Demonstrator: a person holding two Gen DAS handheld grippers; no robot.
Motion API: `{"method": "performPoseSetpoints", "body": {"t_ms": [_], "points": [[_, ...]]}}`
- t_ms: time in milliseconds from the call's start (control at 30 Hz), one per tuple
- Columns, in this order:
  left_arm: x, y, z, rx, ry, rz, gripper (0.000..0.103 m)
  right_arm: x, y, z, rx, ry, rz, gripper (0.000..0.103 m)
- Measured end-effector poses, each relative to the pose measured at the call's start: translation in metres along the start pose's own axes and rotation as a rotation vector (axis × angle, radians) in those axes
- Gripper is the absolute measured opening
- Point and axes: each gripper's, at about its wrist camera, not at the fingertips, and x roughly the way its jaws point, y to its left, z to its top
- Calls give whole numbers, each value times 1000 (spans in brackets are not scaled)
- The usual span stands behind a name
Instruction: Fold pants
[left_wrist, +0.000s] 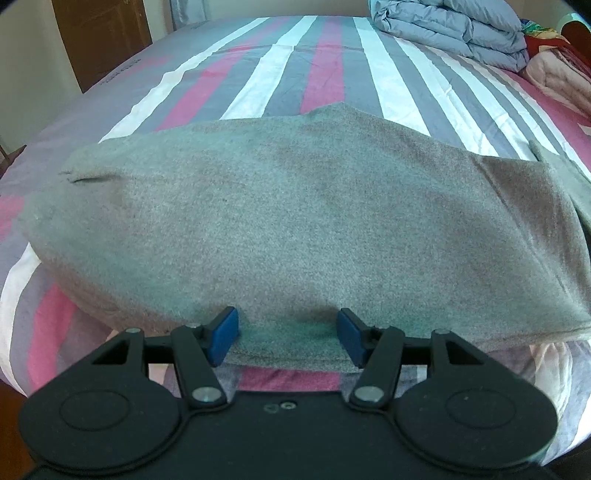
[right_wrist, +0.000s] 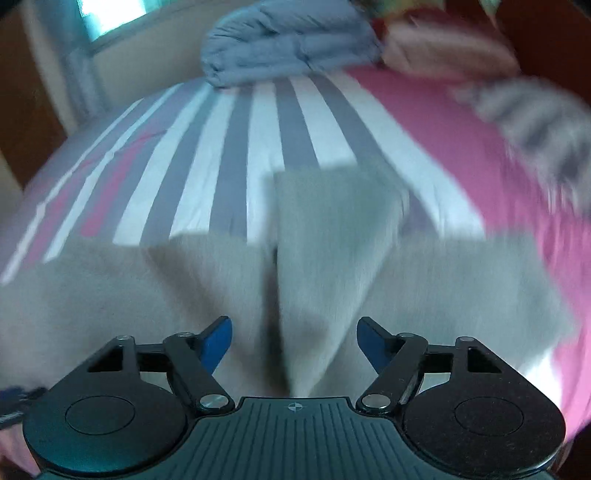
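Grey pants (left_wrist: 280, 221) lie spread across the striped bed, filling the middle of the left wrist view. My left gripper (left_wrist: 288, 334) is open, its blue fingertips (left_wrist: 223, 334) spread over the near edge of the cloth, nothing clamped. In the blurred right wrist view the pants (right_wrist: 325, 251) show a raised fold running away from me, with a dark crease to its left. My right gripper (right_wrist: 293, 341) is open just above the cloth, astride the near end of that fold.
The bed sheet (left_wrist: 317, 66) has pink, grey and white stripes. A folded blue-grey duvet (left_wrist: 450, 29) and pink bedding (left_wrist: 557, 77) sit at the far right. A wooden door (left_wrist: 99, 37) stands at the far left. A striped cloth (right_wrist: 528, 125) lies at the right.
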Motion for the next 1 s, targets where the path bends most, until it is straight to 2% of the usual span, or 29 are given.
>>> {"method": "performPoseSetpoints", "body": {"t_ms": [100,200,333,367,400,433,500,600,733,800,867,933,1000], "points": [[0,0,1,-9,4,-1,52,36,9,31,-29,23,-43,74],[1,2,2,-23,10,-7,52,72,15,48,-61,41,-89,74],[2,2,3,-23,17,-5,53,124,21,48,-123,93,-187,72],[3,2,3,-21,18,-5,54,136,22,46,-143,96,-214,63],[3,2,3,-21,19,-6,54,143,19,45,-149,97,-223,24],[3,3,3,-22,20,-7,54,142,13,43,-125,90,-200,5],[4,2,4,-16,22,-4,55,133,2,43,-84,53,-165,5],[3,1,4,-8,23,2,55,93,-24,43,-37,-53,-117,4],[2,-2,4,-2,24,20,55,18,-108,28,206,-162,-65,4],[2,-5,5,5,24,33,56,-3,-152,4,321,-155,-66,4],[1,-8,5,13,25,52,56,-2,-194,-28,426,-93,-79,5],[-1,-10,4,17,27,69,57,9,-221,-57,533,-27,-62,5],[-2,-11,4,16,26,82,57,15,-231,-72,583,-13,-10,5]]}}
